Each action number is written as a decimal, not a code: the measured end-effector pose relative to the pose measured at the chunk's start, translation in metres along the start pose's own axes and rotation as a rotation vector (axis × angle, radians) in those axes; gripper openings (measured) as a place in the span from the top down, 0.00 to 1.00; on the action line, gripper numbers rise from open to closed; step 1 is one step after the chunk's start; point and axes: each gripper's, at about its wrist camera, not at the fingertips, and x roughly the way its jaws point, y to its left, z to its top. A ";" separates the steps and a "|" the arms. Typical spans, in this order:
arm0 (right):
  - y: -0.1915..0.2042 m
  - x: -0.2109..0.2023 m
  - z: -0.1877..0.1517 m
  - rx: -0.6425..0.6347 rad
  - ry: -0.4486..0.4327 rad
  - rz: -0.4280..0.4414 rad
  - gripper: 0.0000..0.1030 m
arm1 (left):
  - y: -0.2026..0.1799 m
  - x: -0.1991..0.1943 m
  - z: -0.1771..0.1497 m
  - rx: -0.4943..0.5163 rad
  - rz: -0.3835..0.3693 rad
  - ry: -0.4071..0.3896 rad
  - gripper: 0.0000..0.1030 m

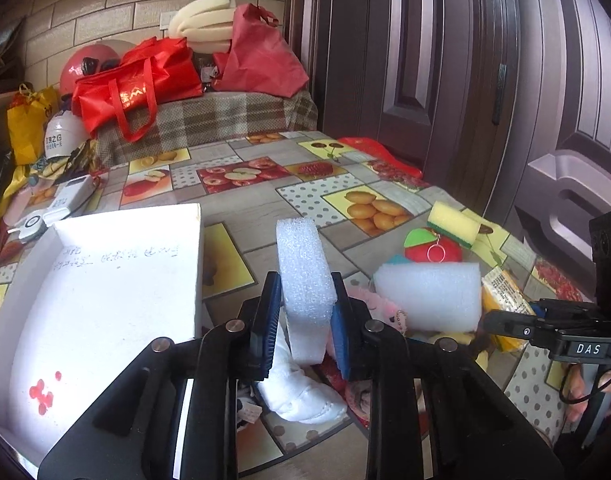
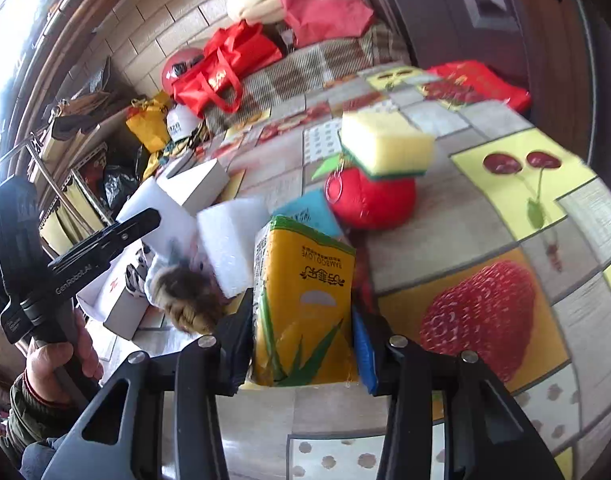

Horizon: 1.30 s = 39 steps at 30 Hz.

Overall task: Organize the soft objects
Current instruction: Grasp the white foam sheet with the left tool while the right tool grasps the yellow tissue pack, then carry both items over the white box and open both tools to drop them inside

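Clearly, the left hand-held gripper (image 1: 305, 320) has its blue pads pressed on either side of a white foam block (image 1: 303, 276), which stands on edge between them at the lower centre of the left wrist view; the foam dents slightly where the pads bite. The right hand-held gripper (image 2: 303, 344) is clamped around a yellow tissue pack (image 2: 305, 304) at the lower centre of the right wrist view, its jaws partly closed to the pack's width.

Both are soft and will give, so the grips probably need no more squeeze; crushing further would only let the pieces twist.

Just to the left of the foam block sits the open white box (image 1: 105, 280), filling the lower left of the left wrist view, its wall touching nothing held. That looks like the bin for the soft things. A sound move would be to lift the foam clear of the white cloth (image 1: 301, 396) beneath it, carry it over the box wall and let go low inside.

Further out on the fruit-patterned tabletop (image 1: 241, 152) lie a second white foam piece (image 1: 429, 296), a red plush apple (image 1: 433, 250) and a yellow sponge (image 1: 453, 222) resting against it, right of centre. The two grippers stand close, so moving one at a time seems wise.
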 end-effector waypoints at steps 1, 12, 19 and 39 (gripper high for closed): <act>0.001 -0.005 0.001 -0.002 -0.024 -0.003 0.58 | 0.000 -0.007 0.001 -0.004 0.005 -0.024 0.80; 0.022 -0.030 0.016 -0.039 -0.147 0.005 0.58 | 0.010 -0.070 0.004 -0.059 0.036 -0.206 0.81; 0.035 -0.026 0.017 -0.098 -0.150 0.021 0.58 | 0.026 -0.082 -0.003 -0.109 0.046 -0.220 0.81; 0.041 -0.021 0.005 -0.130 -0.134 0.065 0.58 | 0.069 -0.135 -0.094 -0.186 -0.097 0.018 0.49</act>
